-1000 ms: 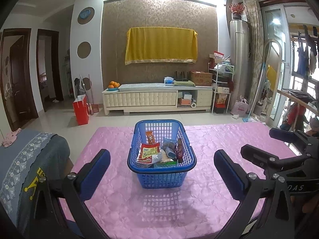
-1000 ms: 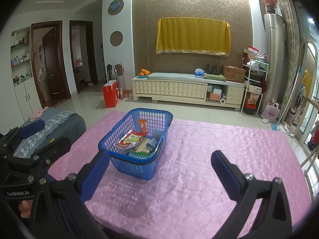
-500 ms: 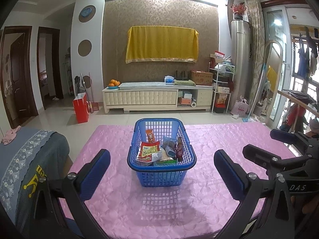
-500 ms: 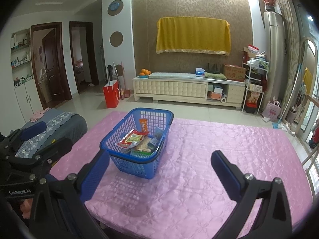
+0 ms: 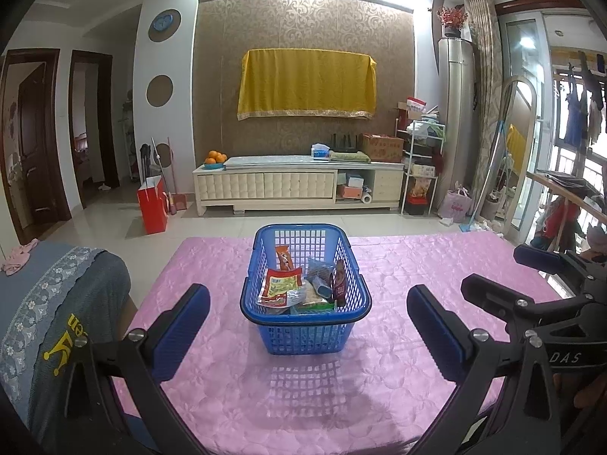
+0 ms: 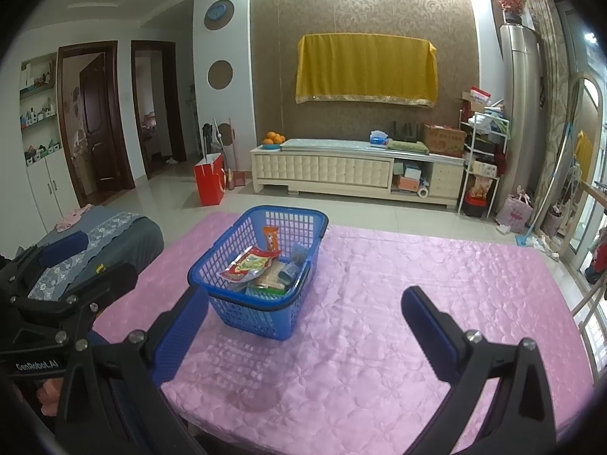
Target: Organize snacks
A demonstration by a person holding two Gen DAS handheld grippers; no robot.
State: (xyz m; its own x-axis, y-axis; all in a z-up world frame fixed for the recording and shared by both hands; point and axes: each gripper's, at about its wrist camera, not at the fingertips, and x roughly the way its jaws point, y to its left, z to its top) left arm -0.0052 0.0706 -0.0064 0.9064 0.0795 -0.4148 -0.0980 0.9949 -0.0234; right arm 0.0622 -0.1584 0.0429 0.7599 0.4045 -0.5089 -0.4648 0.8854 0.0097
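Note:
A blue plastic basket (image 5: 305, 335) stands on the pink quilted table (image 5: 398, 265), holding several snack packets, among them a red and green packet (image 5: 279, 286) and a dark bar (image 5: 339, 280). It also shows in the right wrist view (image 6: 258, 316). My left gripper (image 5: 307, 318) is open and empty, its blue pads either side of the basket's near end, short of it. My right gripper (image 6: 303, 326) is open and empty, to the right of the basket; its left pad (image 6: 182, 331) is near the basket's front corner.
A chair with a grey lace cover (image 5: 45, 303) stands at the table's left edge. The pink table (image 6: 436, 276) stretches right of the basket. Beyond it are tiled floor, a red bag (image 5: 153, 204) and a white cabinet (image 5: 296, 189).
Both views have drifted slightly; the basket sits a little higher in the left wrist view. Both grippers stay open and empty.

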